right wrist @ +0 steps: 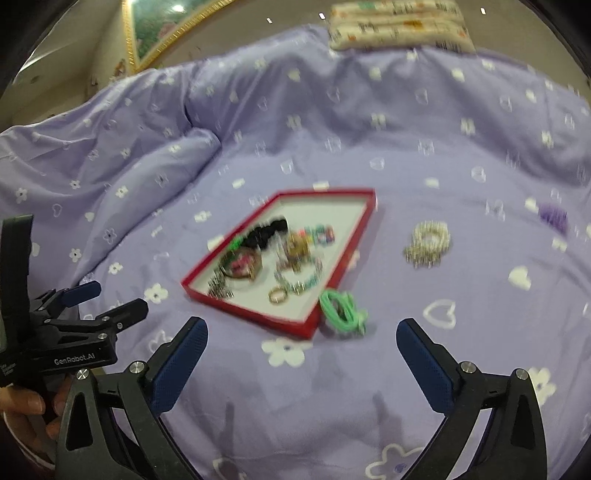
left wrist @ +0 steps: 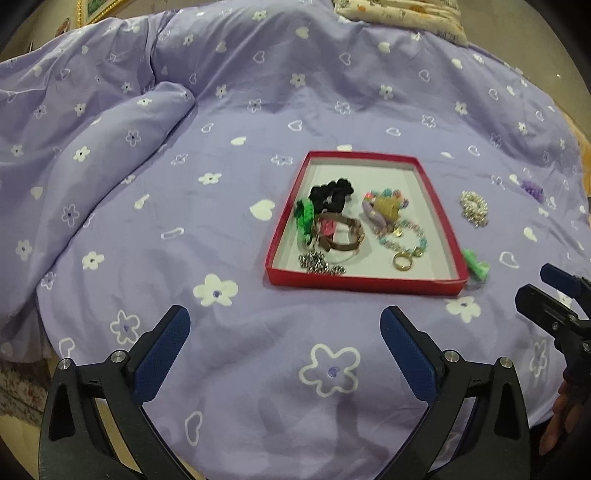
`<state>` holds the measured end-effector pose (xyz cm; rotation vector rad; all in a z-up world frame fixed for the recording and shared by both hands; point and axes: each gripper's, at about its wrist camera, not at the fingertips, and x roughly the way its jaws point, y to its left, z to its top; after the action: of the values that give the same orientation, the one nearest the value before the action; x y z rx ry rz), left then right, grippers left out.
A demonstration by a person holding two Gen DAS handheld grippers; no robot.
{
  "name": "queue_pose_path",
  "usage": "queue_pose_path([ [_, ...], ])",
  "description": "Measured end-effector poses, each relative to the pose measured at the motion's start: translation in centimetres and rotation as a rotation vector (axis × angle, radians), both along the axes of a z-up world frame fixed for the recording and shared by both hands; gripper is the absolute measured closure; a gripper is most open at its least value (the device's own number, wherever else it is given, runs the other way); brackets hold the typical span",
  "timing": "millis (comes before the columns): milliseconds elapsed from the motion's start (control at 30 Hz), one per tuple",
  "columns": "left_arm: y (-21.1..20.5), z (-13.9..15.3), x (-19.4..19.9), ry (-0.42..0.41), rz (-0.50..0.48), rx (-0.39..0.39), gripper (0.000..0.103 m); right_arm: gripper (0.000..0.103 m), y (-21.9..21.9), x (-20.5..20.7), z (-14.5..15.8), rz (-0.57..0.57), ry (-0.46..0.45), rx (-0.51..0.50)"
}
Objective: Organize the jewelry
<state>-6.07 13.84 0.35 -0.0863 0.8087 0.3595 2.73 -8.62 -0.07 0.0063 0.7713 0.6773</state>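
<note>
Both claws wide open and empty above a purple flowered bedspread (left wrist: 258, 110).

Left claw (left wrist: 284, 325) and right claw (right wrist: 301, 338) hovering near the red tray (left wrist: 364, 285), gripping nothing. In the tray: black scrunchie (left wrist: 330, 194), brown strap (left wrist: 345, 236), beaded chain (left wrist: 402, 236), gold ring (left wrist: 401, 262). Outside it: green hair tie (right wrist: 341, 308) touching the tray's corner, pearl bracelet (right wrist: 428, 242) near, purple scrunchie (right wrist: 552, 216) well apart.

Left wrist view: low over purple bedspread (left wrist: 258, 110), facing headboard end, red tray (left wrist: 364, 282) straight ahead, near. Right wrist view: same height, further right, tray (right wrist: 247, 308) angled left of centre. Both share tray, pillow (right wrist: 400, 26), each other's gripper at edge.
</note>
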Motion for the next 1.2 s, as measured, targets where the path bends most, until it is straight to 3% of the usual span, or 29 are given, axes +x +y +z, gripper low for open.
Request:
queue_pose_path([
  [200,-0.2,-0.3,-0.6,-0.022,-0.011,-0.022,0.0,0.0,0.0,-0.1,-1.6,0.0,0.041,-0.007],
  [667,-0.5,0.2,-2.0,-0.083,0.011,0.007,0.0,0.0,0.5,-1.7,-1.5,0.007,-0.035,-0.011],
  [1200,-0.8,-0.3,-2.0,-0.075,0.007,0.009,0.0,0.0,0.3,-1.6,-2.3,-0.02,-0.042,-0.018],
])
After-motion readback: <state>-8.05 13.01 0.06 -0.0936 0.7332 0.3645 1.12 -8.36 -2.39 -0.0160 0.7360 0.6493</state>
